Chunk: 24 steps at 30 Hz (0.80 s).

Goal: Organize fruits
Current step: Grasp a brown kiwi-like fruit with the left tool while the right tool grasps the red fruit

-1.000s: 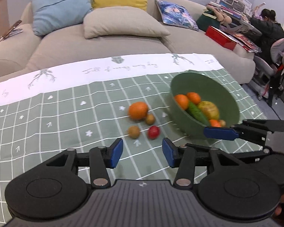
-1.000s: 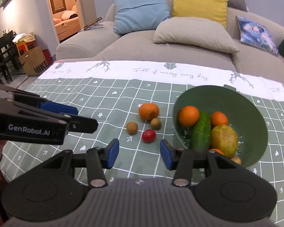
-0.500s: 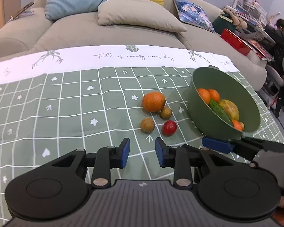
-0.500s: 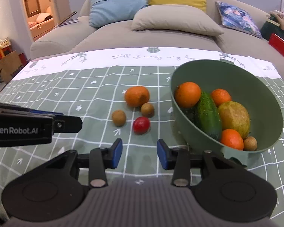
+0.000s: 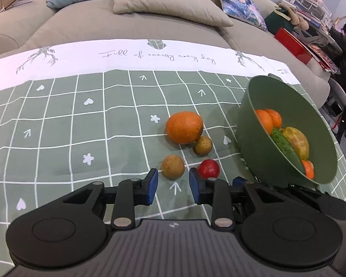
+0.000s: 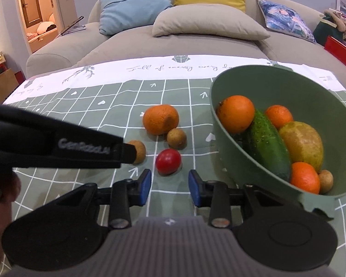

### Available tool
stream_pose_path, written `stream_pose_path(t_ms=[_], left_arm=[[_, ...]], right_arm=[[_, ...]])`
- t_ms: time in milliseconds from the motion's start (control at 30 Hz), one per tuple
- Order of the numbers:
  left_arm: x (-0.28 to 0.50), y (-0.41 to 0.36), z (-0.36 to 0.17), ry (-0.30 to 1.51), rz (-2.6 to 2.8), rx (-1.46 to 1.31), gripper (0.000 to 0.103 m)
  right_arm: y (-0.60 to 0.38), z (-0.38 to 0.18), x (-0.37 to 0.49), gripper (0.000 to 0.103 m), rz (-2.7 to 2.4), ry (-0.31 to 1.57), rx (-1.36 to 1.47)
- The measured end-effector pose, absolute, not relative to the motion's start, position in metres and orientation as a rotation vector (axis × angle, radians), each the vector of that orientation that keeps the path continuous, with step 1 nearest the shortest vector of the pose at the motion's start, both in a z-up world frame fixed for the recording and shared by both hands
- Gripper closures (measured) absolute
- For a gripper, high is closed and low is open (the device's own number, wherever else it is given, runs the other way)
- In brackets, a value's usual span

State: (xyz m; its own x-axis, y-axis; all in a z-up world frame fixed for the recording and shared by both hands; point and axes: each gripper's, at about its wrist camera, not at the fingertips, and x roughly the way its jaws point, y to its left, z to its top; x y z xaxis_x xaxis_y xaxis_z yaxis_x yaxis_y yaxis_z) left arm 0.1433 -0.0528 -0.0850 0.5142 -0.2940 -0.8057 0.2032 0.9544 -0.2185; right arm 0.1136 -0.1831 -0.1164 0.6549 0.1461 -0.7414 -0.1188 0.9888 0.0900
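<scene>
Left gripper (image 5: 173, 185): I am holding it open, empty, lining up on the brown fruit (image 5: 173, 167) just ahead.
Right gripper (image 6: 170, 186): I am keeping it open, empty, facing the tomato (image 6: 168, 161).
Bowl (image 6: 311, 85): sitting rightmost, part-filled.
Advice: I am centring before squeezing gently.

green bowl (image 6: 276, 85) holding fruit, orange (image 5: 184, 127), two brown fruits, red tomato (image 6: 168, 161) beside it

Open left tool (image 5: 173, 185) before brown fruit (image 5: 173, 167), perhaps longan.
</scene>
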Motion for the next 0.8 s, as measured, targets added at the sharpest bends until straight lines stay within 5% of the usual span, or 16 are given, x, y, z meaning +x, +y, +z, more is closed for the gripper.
stream_pose_path(t_ms=[800], left_arm=[[0.152,-0.023,-0.087,1.011,-0.235,-0.181,0.077]], right_arm=[[-0.170,-0.130,0.135,0.077,0.130,0.845,0.002]])
